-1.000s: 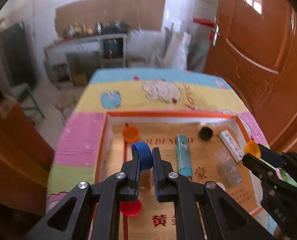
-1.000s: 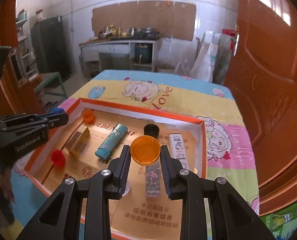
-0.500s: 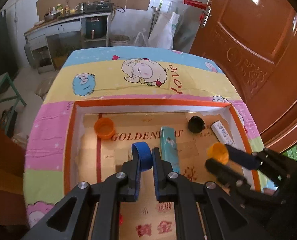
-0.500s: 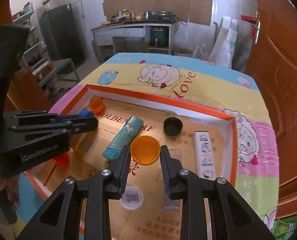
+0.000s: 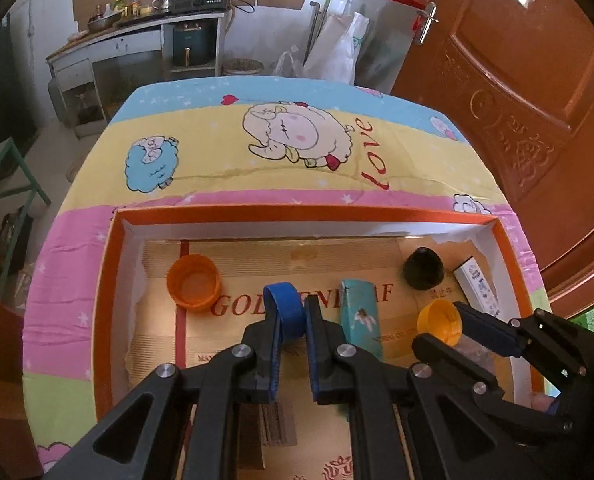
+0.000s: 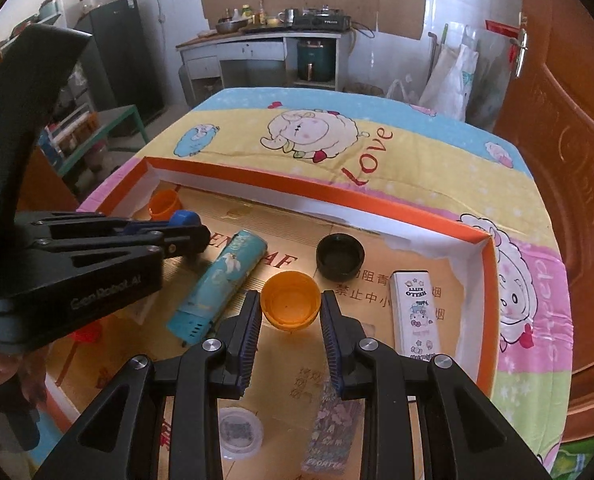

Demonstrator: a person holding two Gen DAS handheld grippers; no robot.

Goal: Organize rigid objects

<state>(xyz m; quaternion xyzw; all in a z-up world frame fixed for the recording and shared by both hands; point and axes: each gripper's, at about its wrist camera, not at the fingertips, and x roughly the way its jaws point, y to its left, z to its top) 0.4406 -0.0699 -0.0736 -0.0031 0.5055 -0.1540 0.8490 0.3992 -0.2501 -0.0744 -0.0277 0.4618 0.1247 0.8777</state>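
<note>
My left gripper (image 5: 291,320) is shut on a blue bottle cap (image 5: 286,310), held on edge above the floor of an orange-rimmed cardboard box (image 5: 305,213). My right gripper (image 6: 291,306) is shut on an orange cap (image 6: 290,298), open side up, over the middle of the same box (image 6: 297,194). In the left wrist view the right gripper (image 5: 441,326) shows at the right with its orange cap (image 5: 439,322). In the right wrist view the left gripper (image 6: 185,230) reaches in from the left with the blue cap (image 6: 183,217).
Lying in the box are another orange cap (image 5: 193,282), a black cap (image 6: 340,255), a teal lighter (image 6: 217,284), a white lighter (image 6: 415,314), a patterned lighter (image 6: 331,432), a clear lid (image 6: 239,432) and a red cap (image 6: 85,334). A brown door (image 5: 537,80) stands at the right.
Both grippers have moved forward and down over the box, each keeping its cap. The box and the things in it now look larger and closer.
</note>
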